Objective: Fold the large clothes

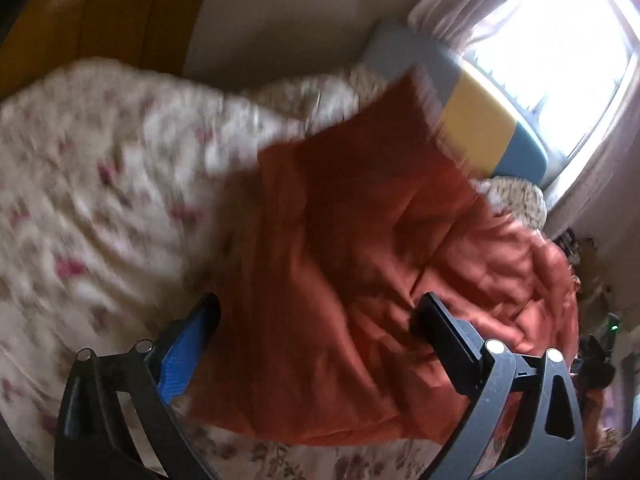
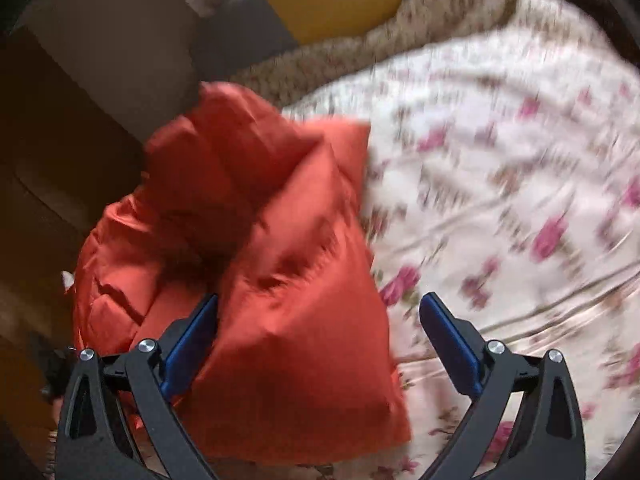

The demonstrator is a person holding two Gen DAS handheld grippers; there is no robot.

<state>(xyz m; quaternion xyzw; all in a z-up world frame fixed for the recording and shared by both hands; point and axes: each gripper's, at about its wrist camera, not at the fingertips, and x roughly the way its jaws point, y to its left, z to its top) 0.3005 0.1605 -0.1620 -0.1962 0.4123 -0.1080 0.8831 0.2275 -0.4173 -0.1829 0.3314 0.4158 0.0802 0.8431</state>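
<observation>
jaws spread wide and empty on left gripper (image 1: 316, 320) and right gripper (image 2: 319, 320), over orange garment (image 1: 360, 260) heaped mid-frame on floral bedspread (image 1: 100, 200); between folds, probably; next, pinching an edge.

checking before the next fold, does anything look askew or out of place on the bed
The orange garment is bunched unevenly, and part of it hangs off the edge of the floral bedsheet. Both the left gripper and the right gripper are open.

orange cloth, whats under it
The orange cloth lies on a floral bedsheet, which shows all around it. Whatever sits directly beneath the cloth is covered. Both grippers, left and right, are open above it.
</observation>
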